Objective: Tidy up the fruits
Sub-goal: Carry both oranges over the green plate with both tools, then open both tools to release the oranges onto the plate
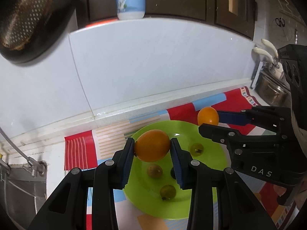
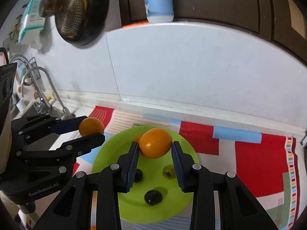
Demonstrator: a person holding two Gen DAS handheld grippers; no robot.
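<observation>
A: L gripper [image 1: 152,149]?
B: Pinched on an orange [image 1: 152,145], up over the green plate [image 1: 214,159].
A: R gripper [image 2: 155,149]?
B: Same, squeezing another orange [image 2: 155,143] above the plate w/ small fruits [image 1: 154,170] lying on it.
</observation>
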